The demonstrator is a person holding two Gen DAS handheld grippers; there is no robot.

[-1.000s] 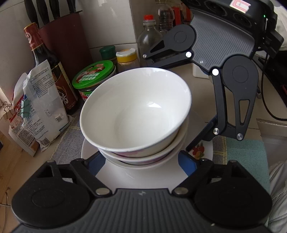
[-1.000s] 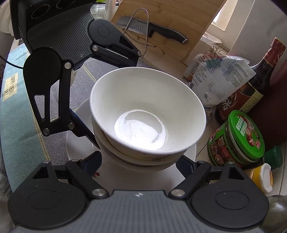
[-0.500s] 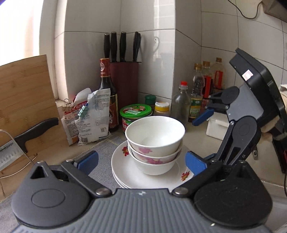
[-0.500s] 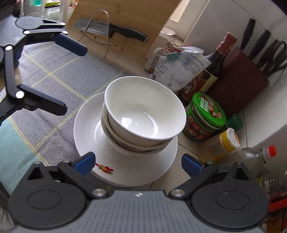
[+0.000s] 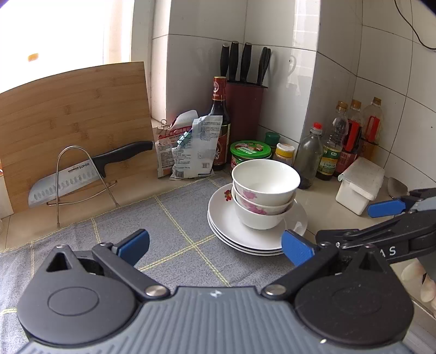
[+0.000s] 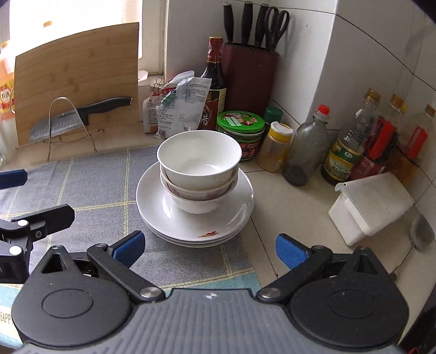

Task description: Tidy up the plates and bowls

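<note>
- Both my tongs are let go and spread wide, nothing between the blue pads. The jaws have just been opening, and the stack sits clear of both.
- Left gripper point(image 5: 215, 246) points down at the grey checked cloth point(image 5: 174, 217), with the bowls point(image 5: 264, 193) out at about 1 o'clock from it.
- Right gripper point(image 6: 209, 249) has the bowls point(image 6: 199, 168) almost dead ahead at 12 o'clock, nested three deep on the stack of plates point(image 6: 174, 215).
- The plates point(image 5: 226, 226) sit half on the cloth's edge, half on the tiled counter point(image 6: 288, 207).
- Only the right view shows the scissors point(image 6: 279, 24) in the knife block point(image 6: 249, 79), and the orange-labelled bottle point(image 6: 6, 92) at 9 o'clock.
- Only the left view shows the cable point(image 5: 411, 24) up on the wall at 1 o'clock.
- Each camera catches the other tong: my right one pokes in at 3 o'clock in the left view, my left one at 9 o'clock in the right view, fingers apart in both.
- Cleaver point(image 5: 81, 174) leans in its wire rack against the bamboo board point(image 5: 73, 117) in both views.
</note>
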